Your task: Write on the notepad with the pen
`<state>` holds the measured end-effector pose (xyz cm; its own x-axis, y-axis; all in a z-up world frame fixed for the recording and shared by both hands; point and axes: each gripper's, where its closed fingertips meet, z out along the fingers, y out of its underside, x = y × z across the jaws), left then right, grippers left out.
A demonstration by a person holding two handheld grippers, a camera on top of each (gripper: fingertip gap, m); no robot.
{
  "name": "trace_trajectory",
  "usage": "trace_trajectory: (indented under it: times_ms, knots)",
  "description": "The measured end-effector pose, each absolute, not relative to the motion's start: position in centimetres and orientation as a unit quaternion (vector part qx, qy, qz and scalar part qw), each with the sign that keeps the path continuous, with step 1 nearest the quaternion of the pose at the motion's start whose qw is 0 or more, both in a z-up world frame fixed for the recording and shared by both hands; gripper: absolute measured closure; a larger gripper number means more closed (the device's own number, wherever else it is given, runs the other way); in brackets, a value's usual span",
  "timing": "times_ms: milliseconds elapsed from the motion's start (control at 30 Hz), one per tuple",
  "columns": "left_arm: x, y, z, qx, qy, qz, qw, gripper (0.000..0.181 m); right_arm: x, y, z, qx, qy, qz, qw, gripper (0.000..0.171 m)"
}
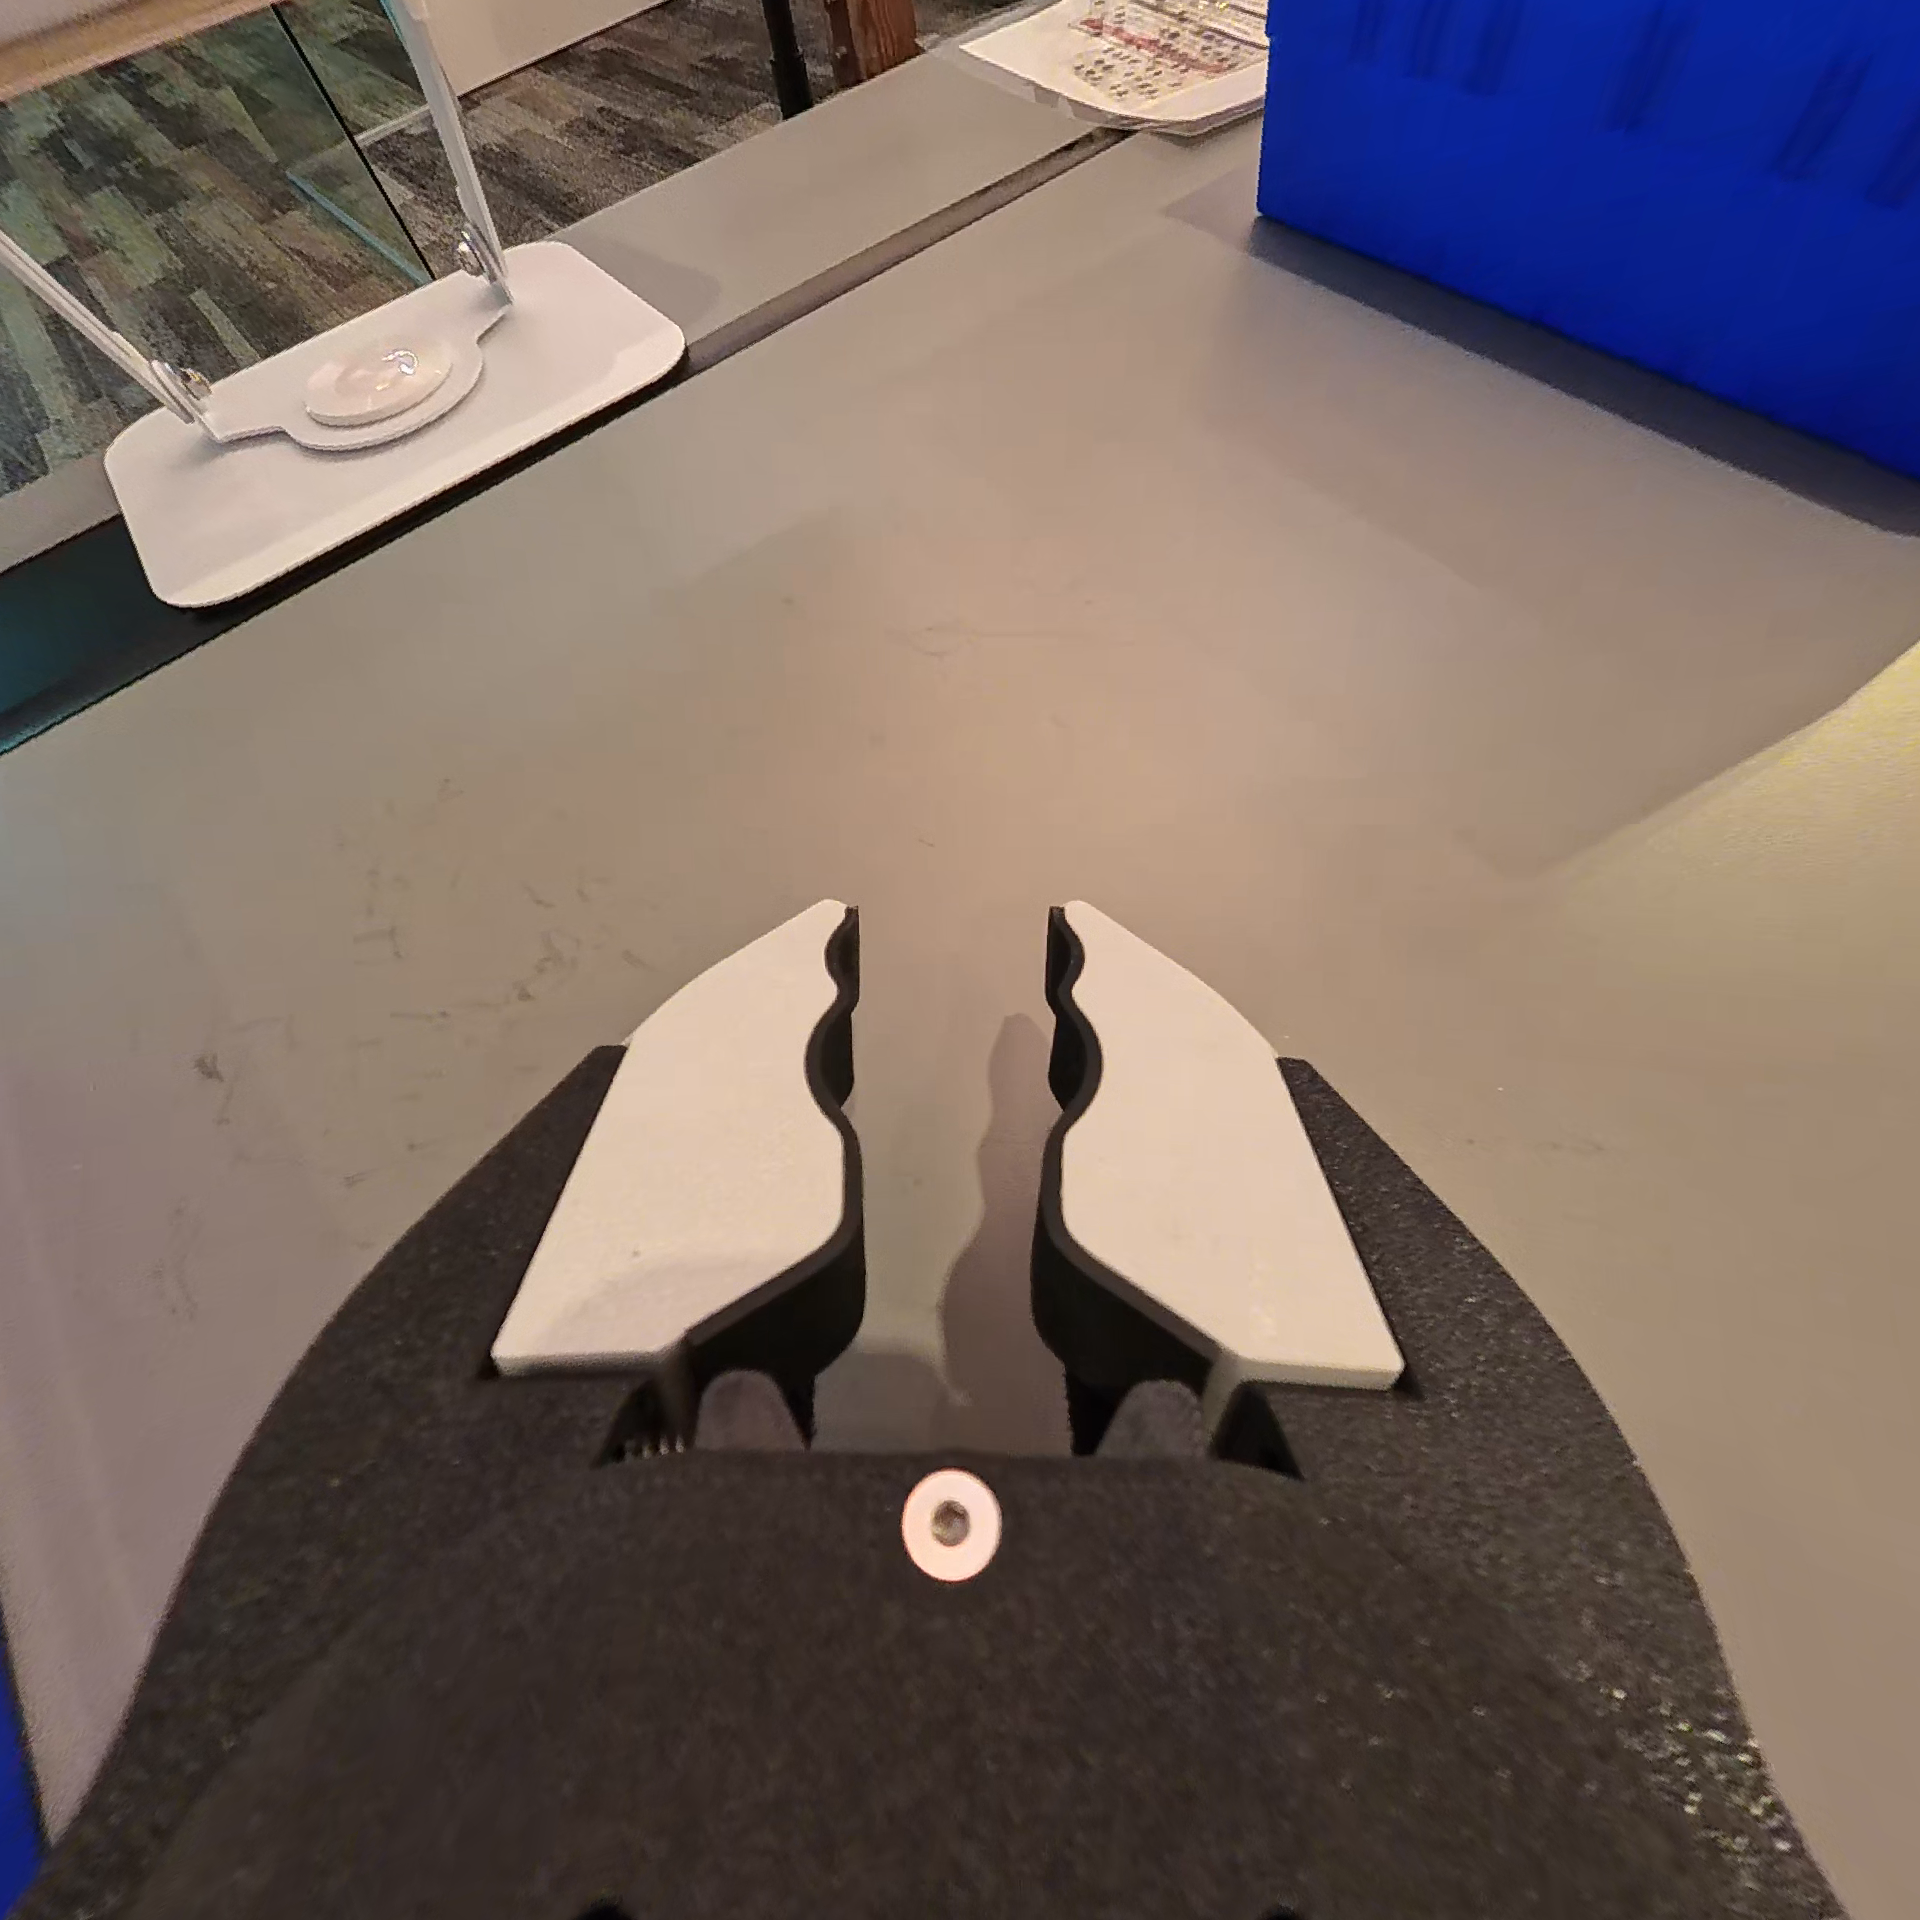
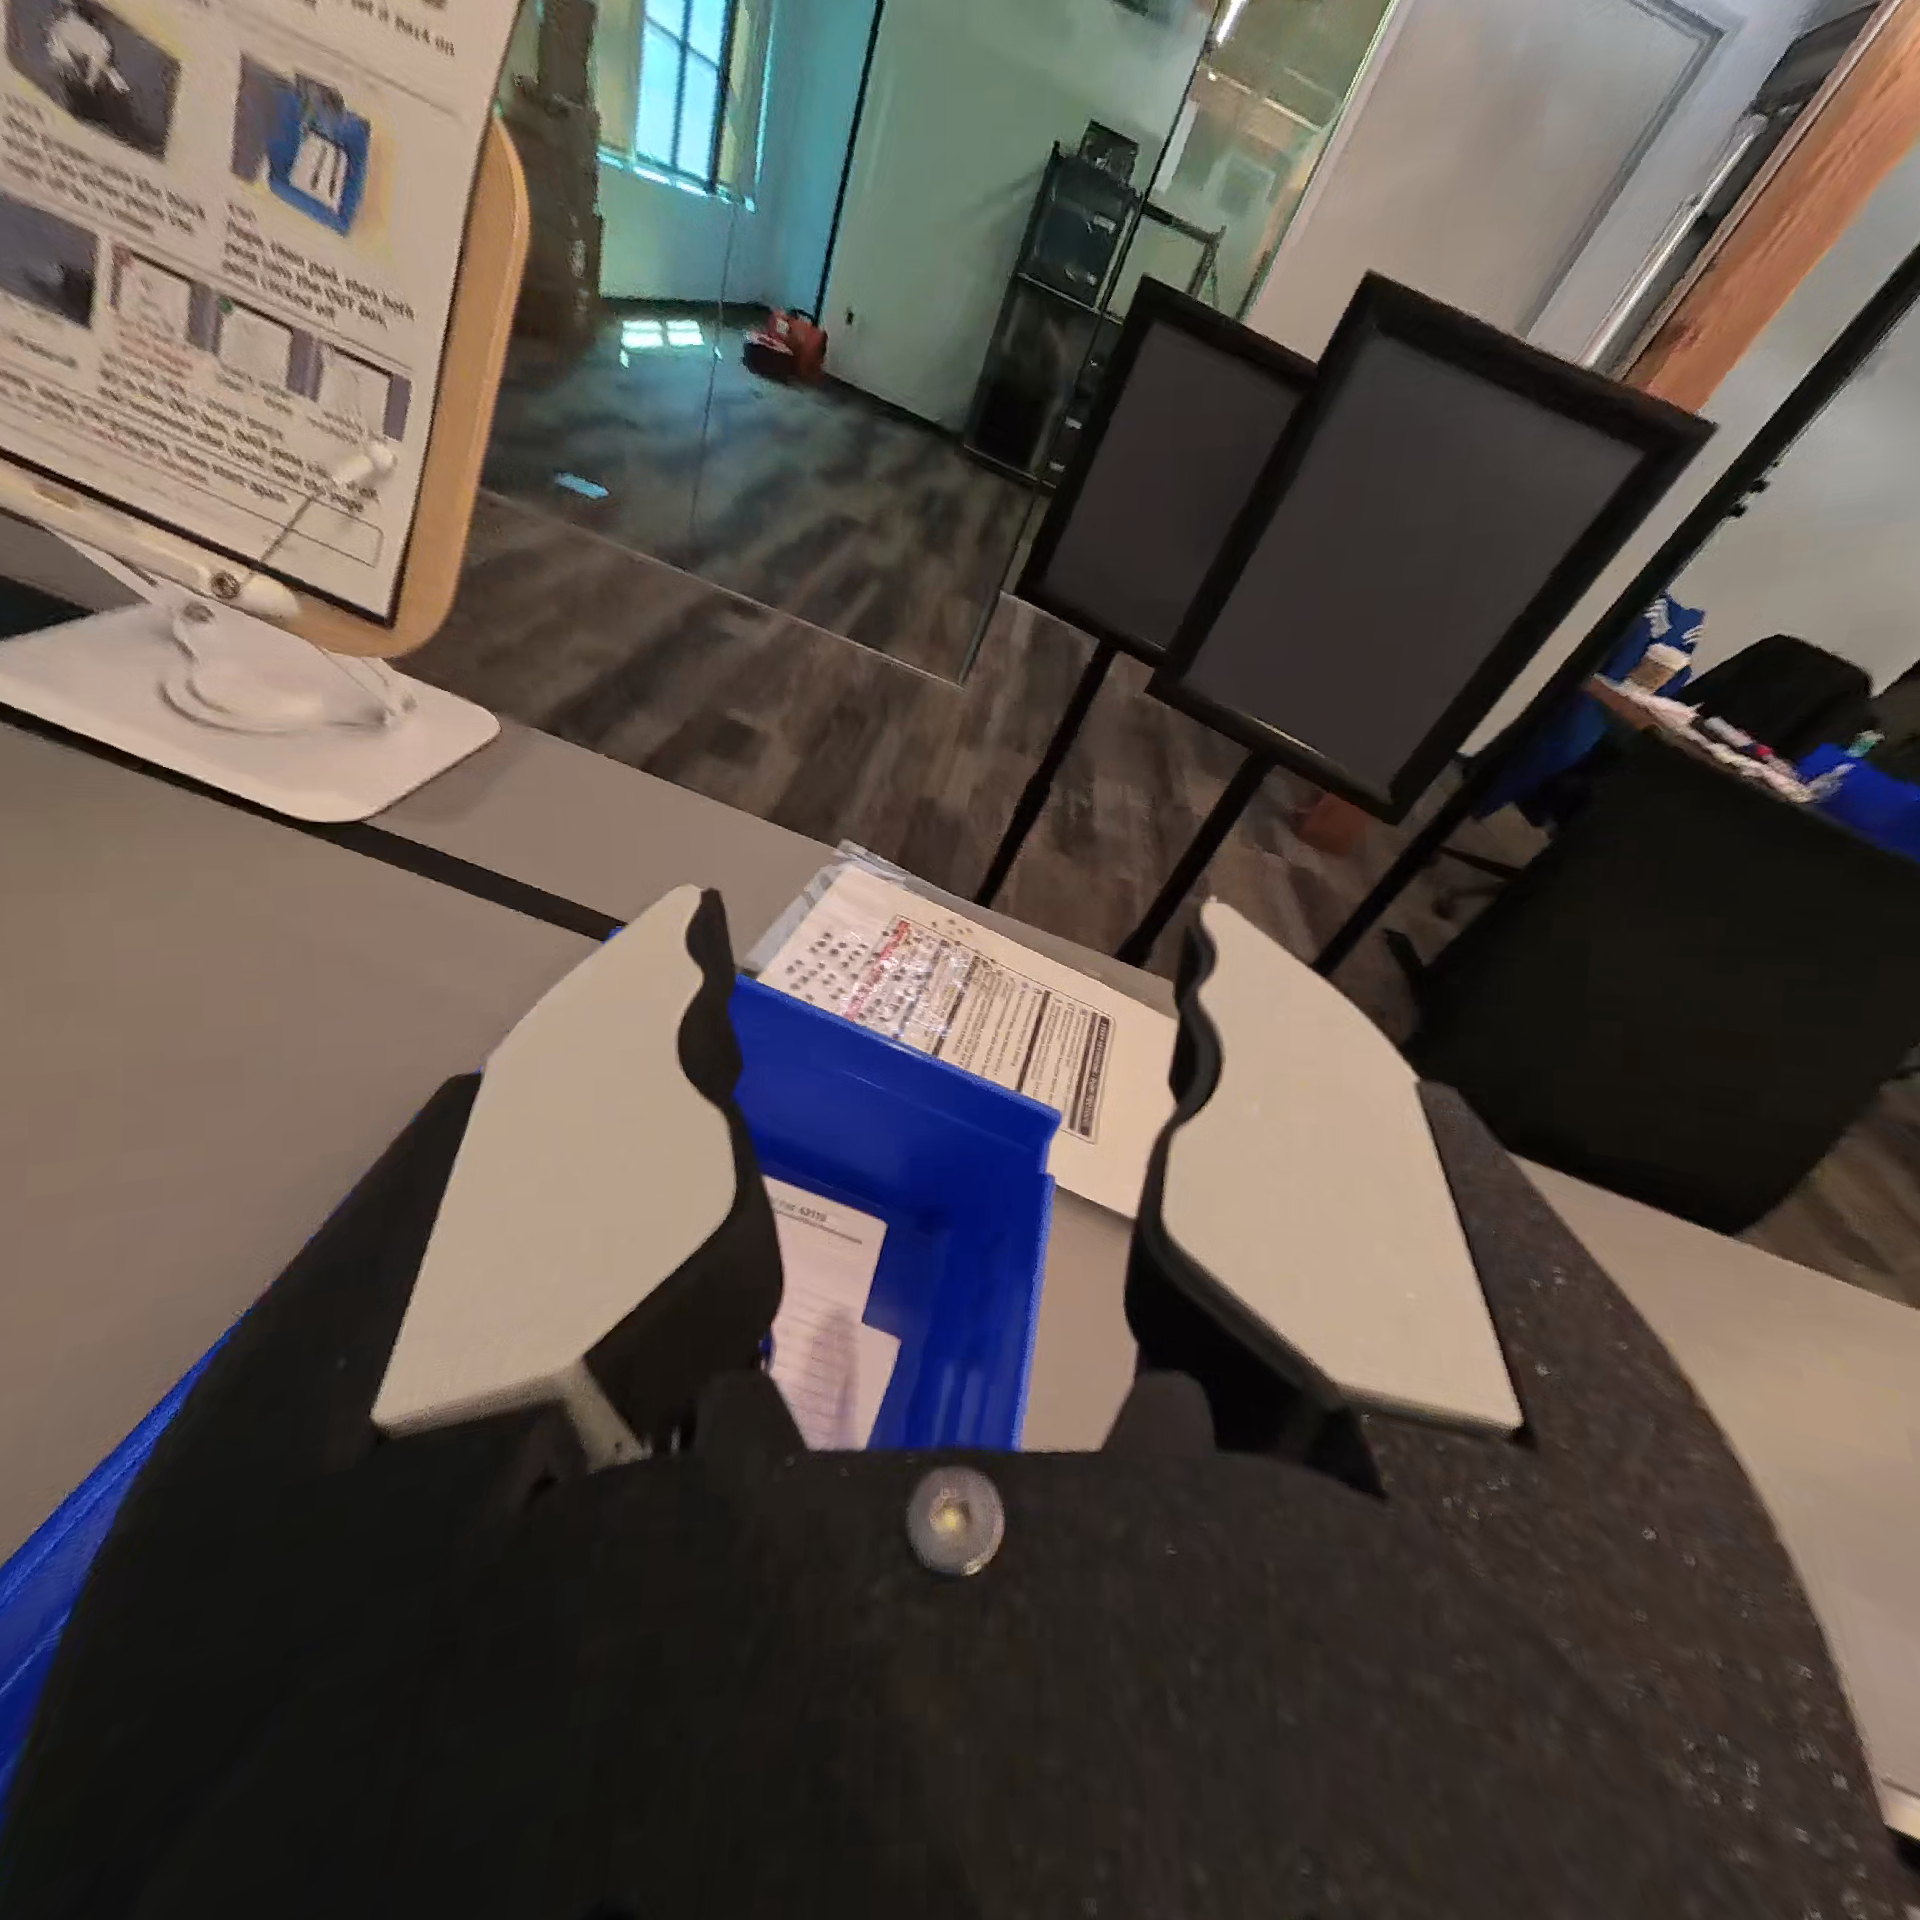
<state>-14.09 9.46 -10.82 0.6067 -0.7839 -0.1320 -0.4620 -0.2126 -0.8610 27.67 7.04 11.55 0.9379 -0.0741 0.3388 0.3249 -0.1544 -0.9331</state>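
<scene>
My left gripper is open and empty, low over the bare grey table. My right gripper is open and empty, held above a blue bin. A white lined notepad lies inside the bin, below and between my right fingers. No pen shows in either view. The blue bin also shows in the left wrist view at the far right of the table.
A white stand holding an instruction sheet sits at the table's far left edge. A printed sheet in plastic lies behind the bin, also in the left wrist view. Two black display boards stand on the floor beyond. The gap from one gripper's tips to the other's is roughly 50 centimetres.
</scene>
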Motion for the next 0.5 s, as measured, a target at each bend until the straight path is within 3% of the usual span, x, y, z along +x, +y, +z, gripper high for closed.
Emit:
trace_trajectory:
  times_ms: [333, 500]
  knots:
    - [-14.1, 9.5, -11.0, -0.763, 0.408, -0.172, 0.472, 0.147, 34.2, 4.4, 8.4, -0.786, -0.001, -0.099, 0.611, 0.110]
    - [-14.1, 9.5, -11.1, -0.764, 0.409, -0.170, 0.470, 0.146, 37.1, 4.2, 4.0, -0.844, 0.029, -0.078, 0.530, 0.117]
